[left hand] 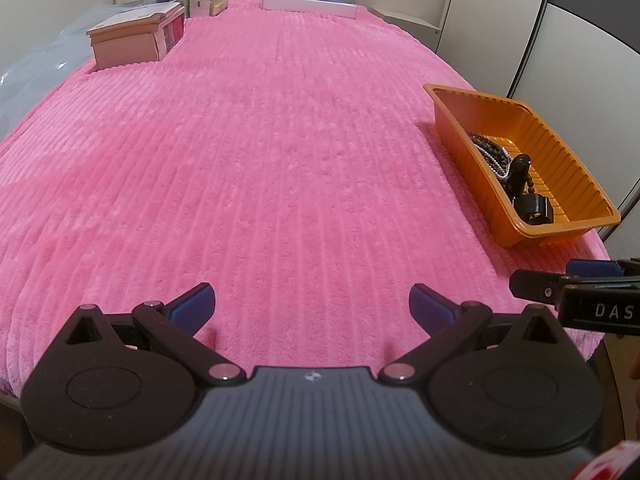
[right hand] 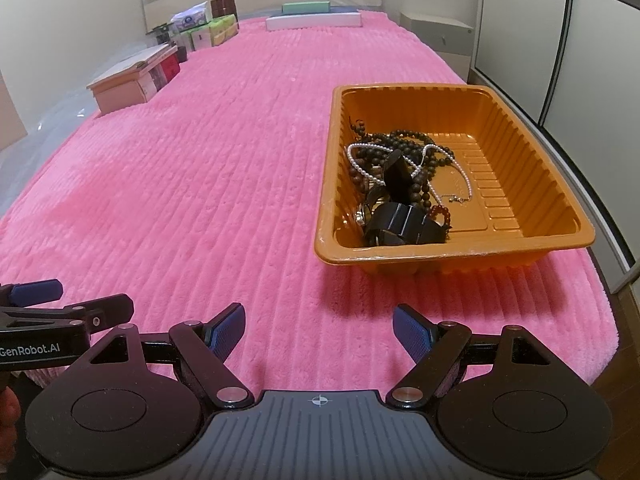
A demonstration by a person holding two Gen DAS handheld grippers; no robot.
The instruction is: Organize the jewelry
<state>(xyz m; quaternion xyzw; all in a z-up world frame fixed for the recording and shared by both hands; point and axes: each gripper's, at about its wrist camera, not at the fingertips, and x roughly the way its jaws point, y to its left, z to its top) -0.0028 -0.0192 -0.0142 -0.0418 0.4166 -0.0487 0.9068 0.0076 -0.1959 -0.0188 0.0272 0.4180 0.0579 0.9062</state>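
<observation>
Left gripper [left hand: 312, 300] nearest, low over pink blanket [left hand: 260, 140]: jaws spread wide, nothing between them. Right gripper [right hand: 318, 328] just alongside, likewise spread wide and holding nothing, aimed up the blanket with tray ahead and a little right.

Left to right across the bed: pink box [left hand: 132, 38] at far left edge, closed as far as can be seen; small cartons [left hand: 206, 0] behind it; flat white box [left hand: 308, 7] at far end; orange tray [right hand: 520, 236] near right edge.

Jewelry all in tray, heaped toward its near-left corner: dark bead strands [right hand: 404, 152], pearl string [right hand: 360, 160] threaded through them, thin chain [right hand: 458, 196] trailing right, amber bracelet [right hand: 442, 214], black watch [right hand: 404, 224] on top at the near wall. Nothing loose on blanket.

Fits two readings: pieces gathered into tray and job near its end, or heap waiting to be sorted out to boxes. Cannot settle which from this.

If sorting is meant, by judgement:
- Take watch from top, by its band, since it rides clear of the strands.
- Expect pearls and beads to be entangled; lift slowly, watch for neighbours rising too.
- Steady tray rim with left gripper; light ribbed plastic likely to slide or tip on plush.
- Pinch chain near clasp; too fine to grip mid-run.
</observation>
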